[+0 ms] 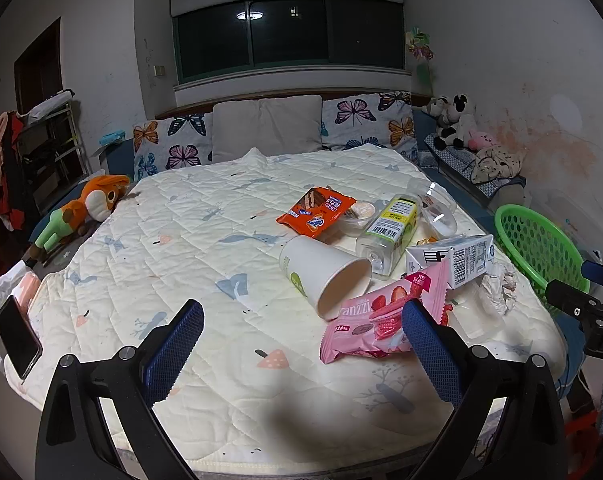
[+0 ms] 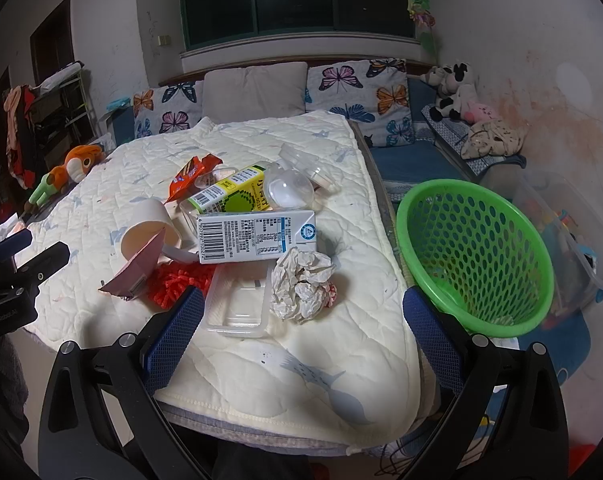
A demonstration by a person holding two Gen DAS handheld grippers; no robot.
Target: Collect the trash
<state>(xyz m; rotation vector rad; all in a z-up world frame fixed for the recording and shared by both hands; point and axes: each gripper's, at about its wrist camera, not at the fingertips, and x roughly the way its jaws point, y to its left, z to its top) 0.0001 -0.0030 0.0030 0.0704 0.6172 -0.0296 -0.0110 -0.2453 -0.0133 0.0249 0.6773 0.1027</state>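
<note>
Trash [image 2: 301, 284] heaped on quilt [image 2: 261, 360] beside green basket [image 2: 477, 320]

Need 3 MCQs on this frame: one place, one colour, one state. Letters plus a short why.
1. Where is the basket?
A. on the quilt among the trash
B. off the bed's edge, on the right gripper's side
C. on the pillows

2. What colour is the wrapper nearest the left gripper?
A. pink
B. blue
C. black

3. How is the paper cup placed?
A. upright
B. on its side, mouth toward the camera
C. crushed flat inside the basket

Answers:
1 B: the right wrist view shows it beyond the quilt, to the right of the right gripper.
2 A: it is a pink strawberry-print packet beside that gripper's finger.
3 B: its open rim faces the left wrist view and its side rests on the quilt.
</note>
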